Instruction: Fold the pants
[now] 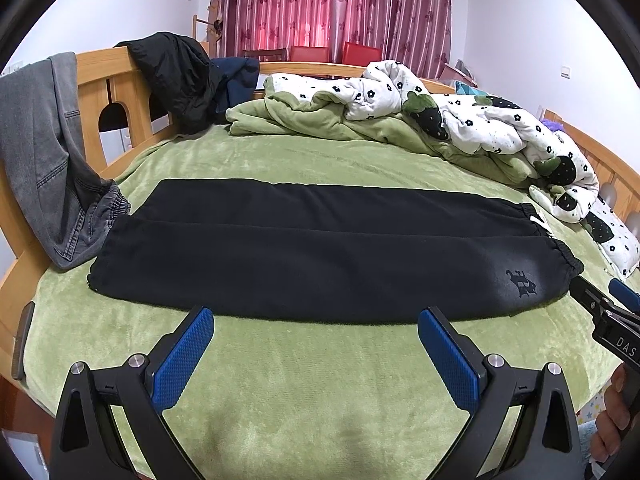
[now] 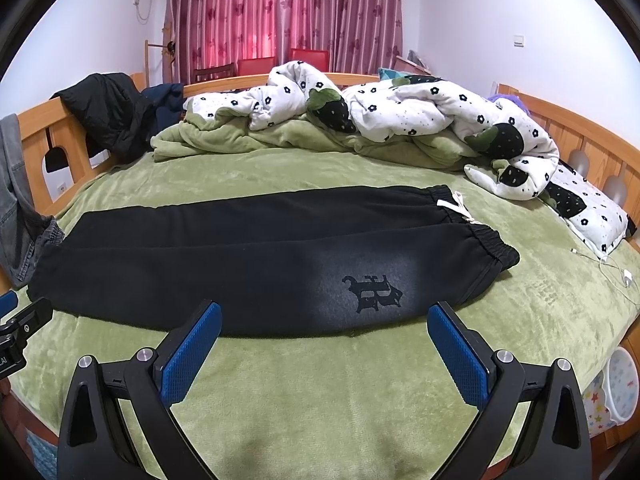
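Lay flat across the middle of the green blanket (image 1: pixel 320 392): black pants (image 1: pixel 312 248), folded lengthwise with one leg over the other, waistband (image 2: pixel 490 240) to the right and cuffs to the left; ran left to right, the near long edge just beyond both sets of fingertips.

Left a broad bare strip of blanket along the near side, and another band of open blanket on the far side before the heaped flowered quilt (image 1: pixel 472 120); crowded at the left end, where grey jeans (image 1: pixel 44 148) hung over the wooden bed frame (image 1: pixel 116 92) and spilled down to touch, or very nearly touch, the cuffs; roomier at the right end, with only a white charging cable (image 2: pixel 616 272) on the blanket well apart from the waistband.

Left gripper (image 1: pixel 316 322) – jaws spread wide, blue pads (image 1: pixel 188 352) bare, holding nothing, poised above the blanket just short of the pants' near edge toward the middle of the legs; contact with the cloth not seen.

Right gripper (image 2: pixel 324 316) – likewise wide open and empty, set near the printed emblem (image 2: pixel 374 288) by the waistband end, tips at the pants' near edge; whether touching, could not tell.

Draped at the far left over the frame: a black jacket (image 1: pixel 180 76).
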Demonstrator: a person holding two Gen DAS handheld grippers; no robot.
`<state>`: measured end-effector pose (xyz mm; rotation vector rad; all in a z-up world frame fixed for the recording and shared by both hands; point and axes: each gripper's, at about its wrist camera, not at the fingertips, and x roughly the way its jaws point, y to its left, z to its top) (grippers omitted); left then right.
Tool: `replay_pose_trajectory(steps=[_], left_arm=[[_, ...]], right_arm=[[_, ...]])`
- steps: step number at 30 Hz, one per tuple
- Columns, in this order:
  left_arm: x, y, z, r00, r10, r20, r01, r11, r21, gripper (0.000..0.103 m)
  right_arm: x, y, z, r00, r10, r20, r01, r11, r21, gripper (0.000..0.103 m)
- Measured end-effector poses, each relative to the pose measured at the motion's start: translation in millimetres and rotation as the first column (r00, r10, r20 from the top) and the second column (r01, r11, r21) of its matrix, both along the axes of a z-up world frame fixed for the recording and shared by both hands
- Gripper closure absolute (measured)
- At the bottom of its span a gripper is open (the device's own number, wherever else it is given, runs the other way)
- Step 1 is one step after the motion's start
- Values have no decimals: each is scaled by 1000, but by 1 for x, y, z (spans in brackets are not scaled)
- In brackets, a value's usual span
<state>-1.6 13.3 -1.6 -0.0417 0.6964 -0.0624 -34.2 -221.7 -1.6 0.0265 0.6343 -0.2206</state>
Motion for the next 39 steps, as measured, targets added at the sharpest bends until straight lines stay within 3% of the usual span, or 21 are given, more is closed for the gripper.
replay_pose_trajectory(steps=[20, 30, 39], left_arm=[[0, 2, 0, 1000, 0, 0, 0, 1000, -7, 0], [1, 9, 1, 1000, 5, -4, -5, 999, -48, 0], [-3, 8, 6, 999, 30, 21, -30, 999, -15, 0]], right_arm=[[0, 0, 0, 1000, -1, 2, 1, 1000, -1, 2], [1, 2, -1, 1000, 4, -5, -4, 1000, -19, 2], [-2, 5, 1, 1000, 4, 24, -3, 1000, -17, 2]])
